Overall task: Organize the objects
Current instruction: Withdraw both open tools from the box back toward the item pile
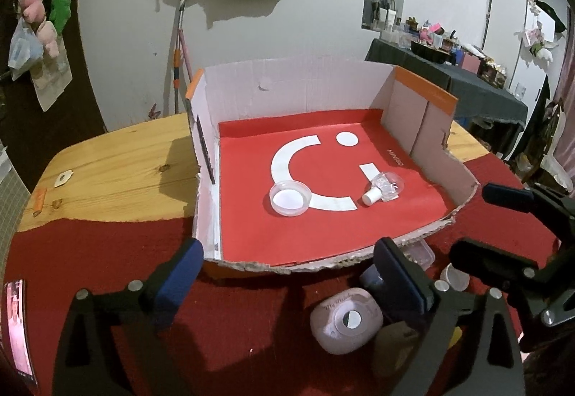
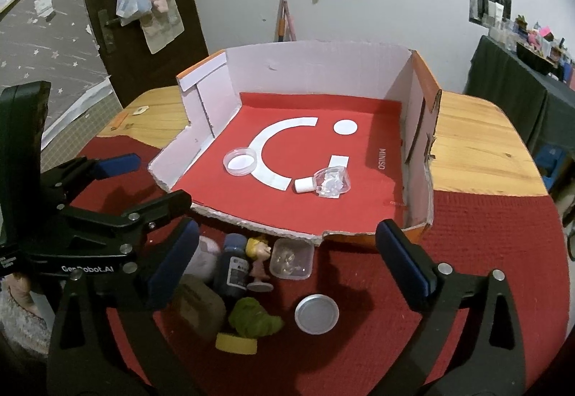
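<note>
Dim indoor light, hard shadows; fisheye-bent, vignetted edges

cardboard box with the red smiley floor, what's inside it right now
Inside the open cardboard box, two things lie on its red floor: a shallow clear round plastic dish and a clear small bottle with a white cap, on its side. The low torn front wall hides only the floor's nearest edge.

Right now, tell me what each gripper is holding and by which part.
Nothing is held. The left gripper and right gripper are both open with nothing between their fingers. The dish and bottle lie free in the box.
</note>
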A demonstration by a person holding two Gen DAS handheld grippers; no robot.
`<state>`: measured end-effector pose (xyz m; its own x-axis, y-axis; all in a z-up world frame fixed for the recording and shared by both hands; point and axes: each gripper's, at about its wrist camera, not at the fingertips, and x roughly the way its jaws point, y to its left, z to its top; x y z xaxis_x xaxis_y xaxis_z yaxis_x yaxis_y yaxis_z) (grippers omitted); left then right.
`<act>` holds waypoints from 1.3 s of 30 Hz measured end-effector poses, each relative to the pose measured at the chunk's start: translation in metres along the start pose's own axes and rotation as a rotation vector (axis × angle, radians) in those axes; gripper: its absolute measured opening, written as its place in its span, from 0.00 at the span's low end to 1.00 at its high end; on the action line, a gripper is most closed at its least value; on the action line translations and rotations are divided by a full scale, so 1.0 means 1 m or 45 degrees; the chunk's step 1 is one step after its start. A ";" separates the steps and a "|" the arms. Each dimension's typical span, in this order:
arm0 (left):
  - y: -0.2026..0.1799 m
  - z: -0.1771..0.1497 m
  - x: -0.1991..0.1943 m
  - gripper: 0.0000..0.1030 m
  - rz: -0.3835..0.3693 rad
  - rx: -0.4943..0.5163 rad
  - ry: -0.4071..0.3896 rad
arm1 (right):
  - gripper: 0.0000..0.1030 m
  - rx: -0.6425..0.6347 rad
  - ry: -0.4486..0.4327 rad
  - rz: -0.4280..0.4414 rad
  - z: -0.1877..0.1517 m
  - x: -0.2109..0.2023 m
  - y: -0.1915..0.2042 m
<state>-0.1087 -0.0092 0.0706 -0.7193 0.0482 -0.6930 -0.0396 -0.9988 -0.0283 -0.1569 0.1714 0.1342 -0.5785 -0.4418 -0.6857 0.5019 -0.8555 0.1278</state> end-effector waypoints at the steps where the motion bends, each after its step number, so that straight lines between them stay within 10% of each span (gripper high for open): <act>1: 0.000 0.000 -0.002 0.96 -0.002 -0.001 -0.004 | 0.98 -0.004 -0.003 -0.001 -0.001 -0.001 0.001; 39: -0.014 -0.033 -0.034 1.00 -0.026 0.005 -0.005 | 0.99 -0.022 -0.005 0.013 -0.035 -0.028 0.020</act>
<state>-0.0606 0.0029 0.0709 -0.7208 0.0684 -0.6898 -0.0569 -0.9976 -0.0396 -0.1080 0.1762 0.1304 -0.5758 -0.4520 -0.6813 0.5188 -0.8461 0.1228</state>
